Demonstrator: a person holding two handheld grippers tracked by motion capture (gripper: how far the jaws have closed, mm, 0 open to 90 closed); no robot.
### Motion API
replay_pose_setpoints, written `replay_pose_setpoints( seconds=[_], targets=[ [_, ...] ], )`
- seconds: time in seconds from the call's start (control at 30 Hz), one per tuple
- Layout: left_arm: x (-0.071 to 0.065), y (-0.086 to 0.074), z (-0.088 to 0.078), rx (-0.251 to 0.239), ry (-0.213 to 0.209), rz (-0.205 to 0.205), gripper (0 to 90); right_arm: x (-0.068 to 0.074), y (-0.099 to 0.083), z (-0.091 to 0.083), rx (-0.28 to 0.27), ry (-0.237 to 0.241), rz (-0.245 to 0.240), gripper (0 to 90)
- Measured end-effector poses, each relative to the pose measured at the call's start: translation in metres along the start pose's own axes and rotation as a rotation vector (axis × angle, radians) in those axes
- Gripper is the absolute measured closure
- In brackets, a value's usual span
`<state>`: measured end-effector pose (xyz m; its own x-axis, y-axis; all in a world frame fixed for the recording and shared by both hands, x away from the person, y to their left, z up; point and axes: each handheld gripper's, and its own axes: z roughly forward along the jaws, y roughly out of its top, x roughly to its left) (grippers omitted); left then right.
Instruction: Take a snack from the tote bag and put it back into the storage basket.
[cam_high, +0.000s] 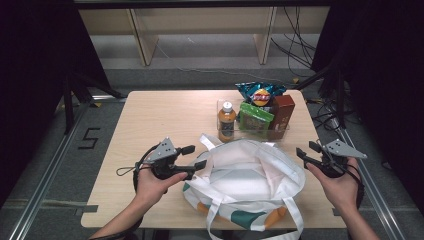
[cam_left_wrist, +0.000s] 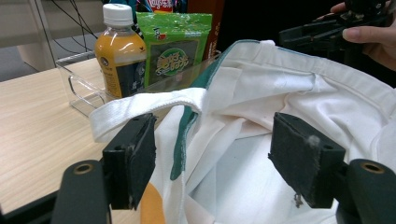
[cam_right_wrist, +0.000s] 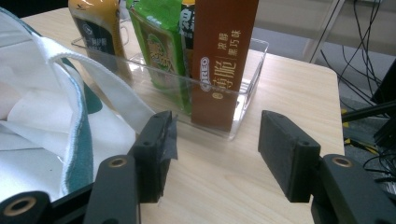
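Right gripper view: brown box (cam_right_wrist: 223, 60) lettering.

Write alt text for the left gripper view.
The open left gripper straddles the rim of a white tote bag, pads clear of the cloth. Behind the bag, a clear bin on the wooden table holds a bottle and a green packet.

Lab recording booth: black curtains (cam_high: 30, 60), floor cables (cam_high: 300, 50), rail-mounted table (cam_high: 150, 115).
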<state>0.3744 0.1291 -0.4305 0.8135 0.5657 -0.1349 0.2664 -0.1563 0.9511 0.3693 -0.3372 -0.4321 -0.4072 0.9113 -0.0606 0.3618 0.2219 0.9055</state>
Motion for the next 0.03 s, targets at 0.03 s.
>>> replay_pose_setpoints(
  seconds=[0.03],
  targets=[
    [0.0,-0.0005,-0.0002,-0.002,0.0,-0.003,30.5,0.0014,-0.0003,0.0011,-0.018,0.007,0.016,45.9]
  ],
)
